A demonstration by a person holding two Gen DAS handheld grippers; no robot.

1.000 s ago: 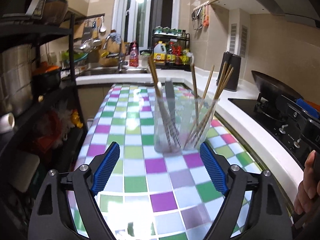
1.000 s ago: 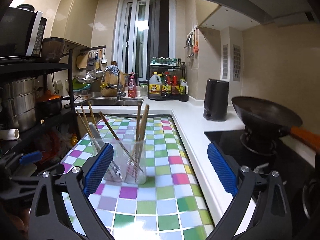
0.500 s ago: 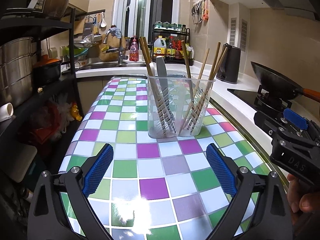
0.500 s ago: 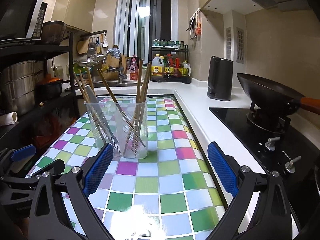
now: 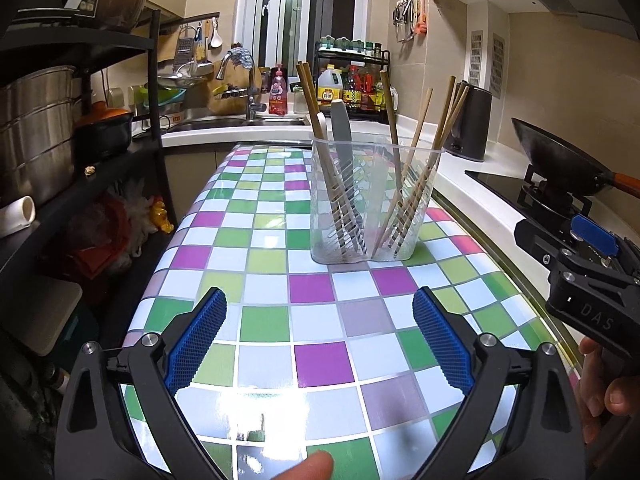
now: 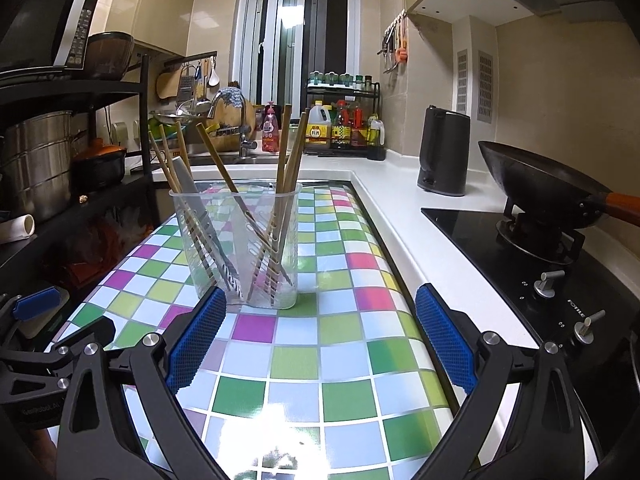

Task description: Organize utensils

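A clear plastic utensil holder [image 5: 374, 204] stands upright on the checkered counter [image 5: 280, 320]. It holds several wooden chopsticks [image 5: 416, 168] and a grey-handled utensil [image 5: 342, 136]. It also shows in the right wrist view [image 6: 236, 248], just beyond my right gripper's left finger. My left gripper [image 5: 320, 338] is open and empty, low over the counter, short of the holder. My right gripper [image 6: 320, 336] is open and empty, with the holder ahead and to the left. Its body shows at the right of the left wrist view [image 5: 580, 280].
A black stove [image 6: 540, 264] with a wok [image 6: 540, 184] lies to the right, a dark kettle [image 6: 442, 152] behind it. A black shelf rack [image 5: 80, 140] with pots stands at left. A sink [image 5: 236, 120] and a condiment rack [image 5: 348, 84] are at the back.
Both grippers have dropped lower and drawn back toward the near edge of the counter. The holder now sits farther ahead of them. Both stay open and empty.
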